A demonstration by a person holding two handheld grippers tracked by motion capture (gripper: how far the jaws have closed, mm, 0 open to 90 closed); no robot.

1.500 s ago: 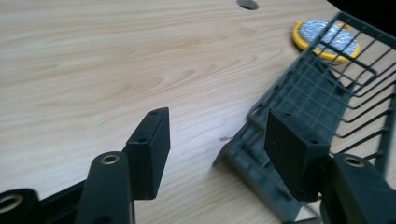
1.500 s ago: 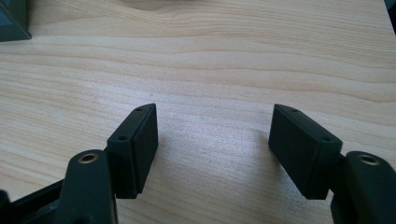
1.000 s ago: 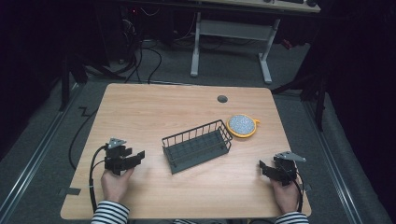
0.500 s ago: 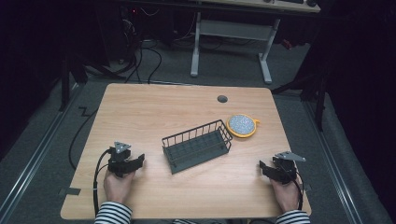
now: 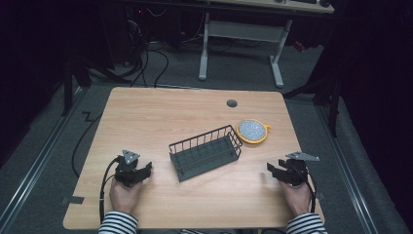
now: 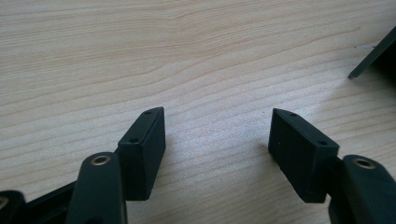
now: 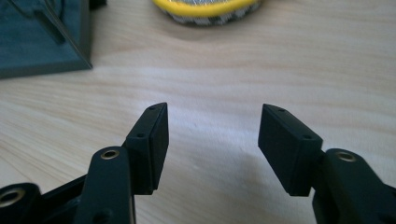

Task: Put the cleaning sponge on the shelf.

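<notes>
Both claws rest low on the bench (image 5: 146,112), one at each near corner, flanking the wire basket (image 5: 205,152) at centre; likely a ready stance before any reach. The yellow-rimmed disc (image 5: 252,130) lies just beyond the basket's right end, apart from it. Left claw (image 6: 217,140) released, nothing between its jaws; they have just been opening. Right claw (image 7: 212,140) also released and empty; jaws just narrowing. Versus a second ago: basket and disc unmoved, left hand shifted slightly nearer.

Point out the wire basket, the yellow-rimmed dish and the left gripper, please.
Basket (image 5: 205,155): high view, on its dark floor inside the wire walls.
Dish (image 5: 253,130): high view, on its speckled centre.
Left gripper (image 6: 217,140): left gripper view, midway between its open fingertips, above bare tabletop.
</notes>
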